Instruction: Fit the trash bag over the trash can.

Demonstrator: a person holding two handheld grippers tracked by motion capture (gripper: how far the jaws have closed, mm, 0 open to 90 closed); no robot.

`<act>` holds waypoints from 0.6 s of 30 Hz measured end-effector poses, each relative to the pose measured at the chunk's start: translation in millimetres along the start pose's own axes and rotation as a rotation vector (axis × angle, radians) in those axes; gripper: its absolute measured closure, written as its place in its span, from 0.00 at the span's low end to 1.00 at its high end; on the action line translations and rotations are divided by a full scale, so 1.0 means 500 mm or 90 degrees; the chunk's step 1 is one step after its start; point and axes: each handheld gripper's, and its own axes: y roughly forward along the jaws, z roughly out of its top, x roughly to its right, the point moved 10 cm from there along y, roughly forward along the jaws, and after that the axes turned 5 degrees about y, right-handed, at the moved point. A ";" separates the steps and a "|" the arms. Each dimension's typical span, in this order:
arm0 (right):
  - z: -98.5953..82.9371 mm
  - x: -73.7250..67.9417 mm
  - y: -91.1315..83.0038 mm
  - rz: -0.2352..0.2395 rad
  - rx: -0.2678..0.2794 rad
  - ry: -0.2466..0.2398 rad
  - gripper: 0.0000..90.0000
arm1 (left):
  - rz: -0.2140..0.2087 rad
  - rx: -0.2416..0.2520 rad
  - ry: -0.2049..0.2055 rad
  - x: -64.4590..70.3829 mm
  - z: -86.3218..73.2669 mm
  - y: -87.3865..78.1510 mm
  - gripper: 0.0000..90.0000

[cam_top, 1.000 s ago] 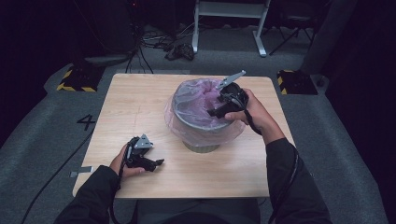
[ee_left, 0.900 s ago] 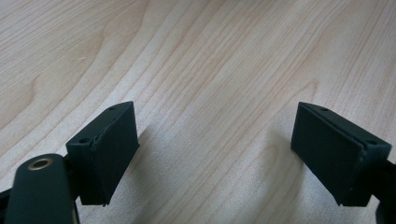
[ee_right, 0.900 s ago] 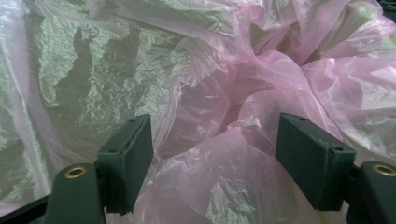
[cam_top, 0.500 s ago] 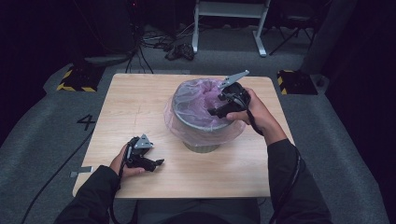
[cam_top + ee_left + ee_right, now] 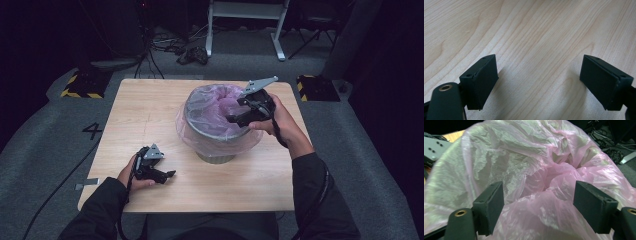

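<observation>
— Progress? 
— Partway, seemingly: pink bag (image 5: 212, 107) already draped over grey bin (image 5: 216, 131) mid-table, rim folded down, liner bunched inside, needing pressing in.
— Claws?
— Right gripper (image 5: 239, 118) spread wide over bin's right rim, pinching nothing. Left gripper (image 5: 167, 175) spread too, resting near-left on table (image 5: 150, 105).
— Obstacles?
— None nearby; cables on far floor.

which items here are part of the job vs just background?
In the job:
- pink bag lining the grey bin
- right gripper, open over the bag
- left gripper, open, on the table

Lying about:
- cables on the floor
- white frame
</observation>
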 end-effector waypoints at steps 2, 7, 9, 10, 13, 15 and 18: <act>-0.003 -0.003 -0.009 0.002 0.005 -0.002 0.27 | 0.000 0.000 0.000 0.000 0.000 0.000 0.16; -0.010 -0.007 -0.030 0.004 0.019 -0.004 0.26 | 0.000 0.000 0.000 0.000 0.000 0.000 0.16; -0.015 -0.004 -0.036 -0.002 0.022 -0.001 0.24 | 0.000 0.000 0.000 0.000 0.000 0.000 0.16; -0.016 -0.004 -0.038 -0.001 0.024 -0.001 0.23 | 0.000 0.000 0.000 0.000 0.000 0.000 0.16; -0.021 -0.001 -0.046 -0.004 0.032 0.002 0.21 | 0.000 0.000 0.000 0.000 0.000 0.000 0.16; -0.023 -0.001 -0.051 0.000 0.042 0.001 0.20 | 0.000 0.000 0.000 0.000 0.000 0.000 0.16; -0.024 -0.002 -0.060 -0.002 0.060 -0.002 0.20 | 0.000 0.000 0.000 0.000 0.000 0.000 0.16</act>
